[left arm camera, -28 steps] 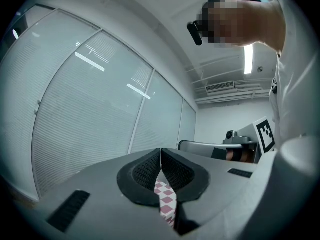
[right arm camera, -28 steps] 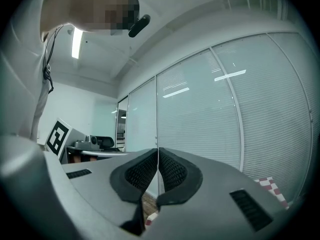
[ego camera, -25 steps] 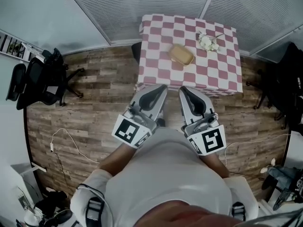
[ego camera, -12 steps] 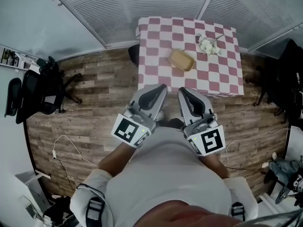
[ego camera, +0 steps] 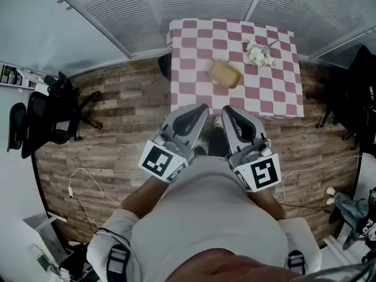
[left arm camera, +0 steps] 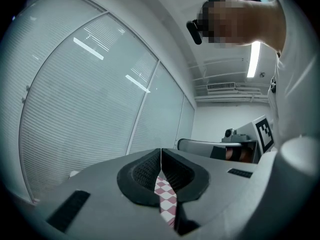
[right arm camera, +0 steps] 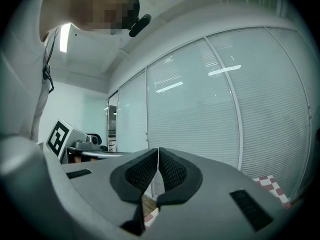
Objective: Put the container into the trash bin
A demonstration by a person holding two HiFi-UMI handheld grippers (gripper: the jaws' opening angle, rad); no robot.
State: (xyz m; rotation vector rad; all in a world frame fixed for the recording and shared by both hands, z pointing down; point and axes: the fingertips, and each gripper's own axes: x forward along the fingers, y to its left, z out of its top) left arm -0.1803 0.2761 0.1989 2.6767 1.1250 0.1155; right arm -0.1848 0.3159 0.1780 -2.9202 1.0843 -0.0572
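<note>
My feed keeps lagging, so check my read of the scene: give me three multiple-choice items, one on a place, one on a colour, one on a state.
1. The tan container lies:
A. on the tablecloth
B. on the wooden floor
C. between a gripper's jaws

2. The tablecloth's checks are:
A. blue and white
B. pink and white
C. green and yellow

3. The left gripper and right gripper are:
A. both wide open
B. shut on the container
C. both shut, holding nothing

Answers:
1 A: it sits on the cloth, ahead of both grippers.
2 B: pink and white squares alternate.
3 C: each gripper view shows the pads together with nothing between them.
</note>
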